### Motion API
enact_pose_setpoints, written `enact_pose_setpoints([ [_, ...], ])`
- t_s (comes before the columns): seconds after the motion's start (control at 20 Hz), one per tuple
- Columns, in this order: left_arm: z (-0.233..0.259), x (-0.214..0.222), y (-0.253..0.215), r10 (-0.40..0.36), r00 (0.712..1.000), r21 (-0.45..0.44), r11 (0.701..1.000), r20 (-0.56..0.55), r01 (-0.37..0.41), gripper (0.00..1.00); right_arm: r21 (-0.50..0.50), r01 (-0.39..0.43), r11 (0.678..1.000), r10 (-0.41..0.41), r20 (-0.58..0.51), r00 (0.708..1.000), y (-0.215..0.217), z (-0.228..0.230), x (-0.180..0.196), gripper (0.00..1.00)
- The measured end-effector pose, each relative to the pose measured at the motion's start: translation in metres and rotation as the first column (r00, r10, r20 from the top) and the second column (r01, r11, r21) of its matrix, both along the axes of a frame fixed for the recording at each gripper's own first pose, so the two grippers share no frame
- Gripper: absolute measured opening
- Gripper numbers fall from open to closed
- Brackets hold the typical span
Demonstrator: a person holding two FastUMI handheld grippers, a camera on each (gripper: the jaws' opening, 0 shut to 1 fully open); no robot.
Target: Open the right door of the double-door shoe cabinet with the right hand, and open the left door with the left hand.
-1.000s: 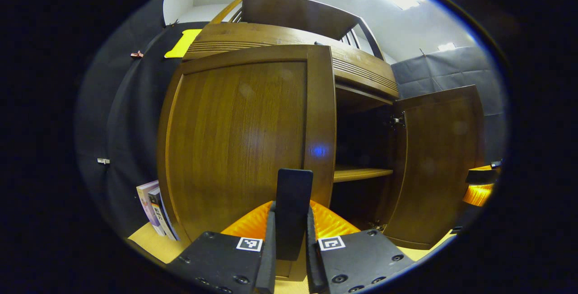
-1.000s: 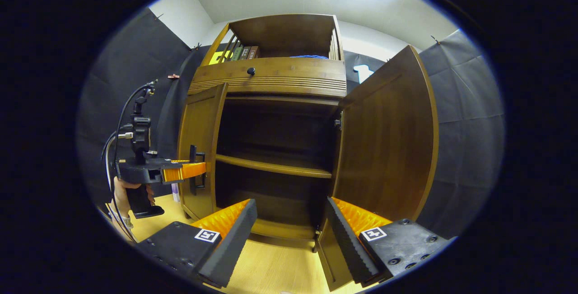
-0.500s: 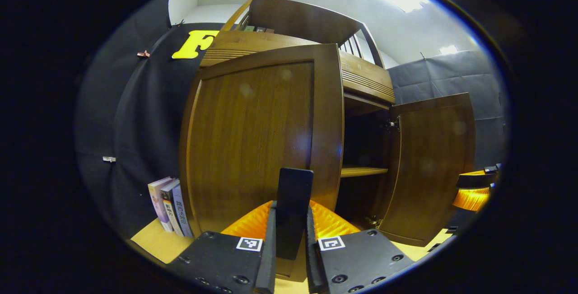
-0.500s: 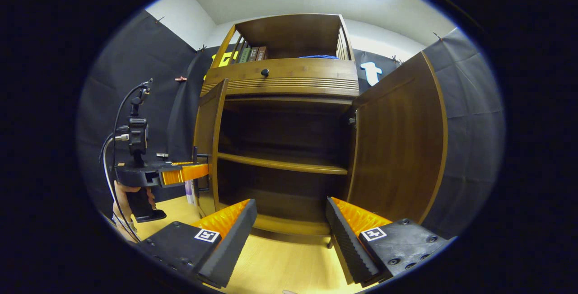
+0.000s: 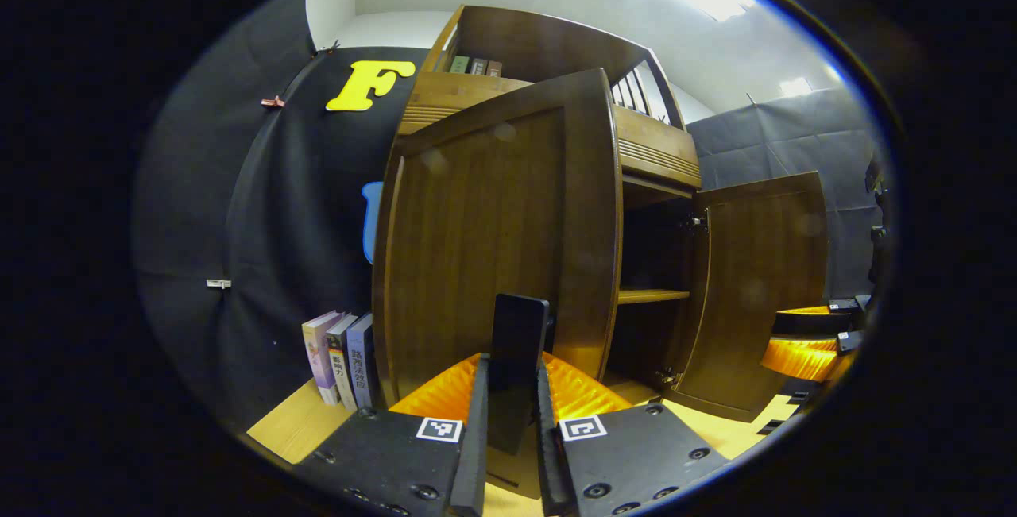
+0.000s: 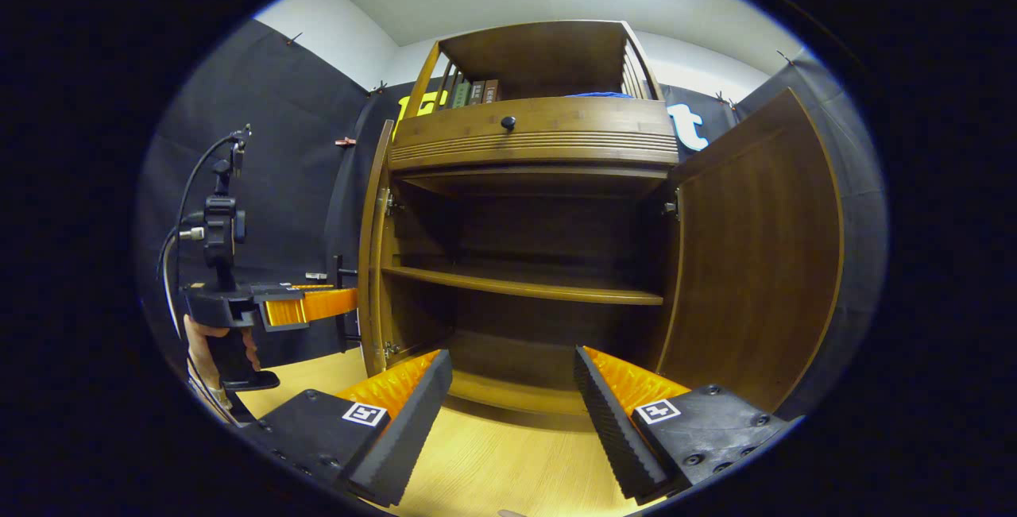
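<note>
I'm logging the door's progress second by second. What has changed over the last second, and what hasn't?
The left gripper, still shut on the left door's handle, has swung the left door further open; in the right gripper view it now stands nearly edge-on. Books beside the cabinet have come into sight. The right door stays wide open, and the right gripper stays open, holding nothing.

1. Shoe cabinet [image 6: 540, 144]: dark brown wood, grain showing, soft satin sheen.
2. Left door [image 5: 485, 239]: same varnished wood, faint reflections.
3. Handle [image 5: 518, 342]: matt black.
4. Floor [image 6: 493, 469]: pale wood-look, smooth.
5. Wall cloth [image 6: 270, 144]: matt, creased.
6. Books [image 5: 338, 358]: glossy paper spines.
</note>
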State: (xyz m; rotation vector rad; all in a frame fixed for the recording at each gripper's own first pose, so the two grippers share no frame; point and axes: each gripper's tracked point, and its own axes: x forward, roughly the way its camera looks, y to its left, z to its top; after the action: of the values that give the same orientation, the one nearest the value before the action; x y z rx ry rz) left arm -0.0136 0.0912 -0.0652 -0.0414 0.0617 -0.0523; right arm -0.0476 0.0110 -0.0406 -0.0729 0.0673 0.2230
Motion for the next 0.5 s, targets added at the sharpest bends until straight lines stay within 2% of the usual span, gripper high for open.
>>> enact_pose_setpoints([
  [0.05, 0.000, -0.005, 0.005, 0.005, 1.000, 0.003, 1.000, -0.002, -0.005, 0.30, -0.008, 0.002, 1.000, -0.001, 0.008, 1.000, 0.004, 0.000, 0.003, 0.95],
  [0.2, 0.002, -0.020, 0.022, 0.028, 1.000, 0.021, 0.999, -0.004, -0.028, 0.28, -0.004, -0.019, 1.000, 0.019, 0.012, 1.000, 0.023, -0.001, 0.005, 0.98],
  [0.5, 0.007, -0.041, 0.056, 0.070, 0.998, 0.039, 0.997, 0.009, -0.070, 0.23, 0.031, -0.080, 0.996, 0.080, 0.001, 0.997, 0.062, -0.007, 0.003, 0.96],
])
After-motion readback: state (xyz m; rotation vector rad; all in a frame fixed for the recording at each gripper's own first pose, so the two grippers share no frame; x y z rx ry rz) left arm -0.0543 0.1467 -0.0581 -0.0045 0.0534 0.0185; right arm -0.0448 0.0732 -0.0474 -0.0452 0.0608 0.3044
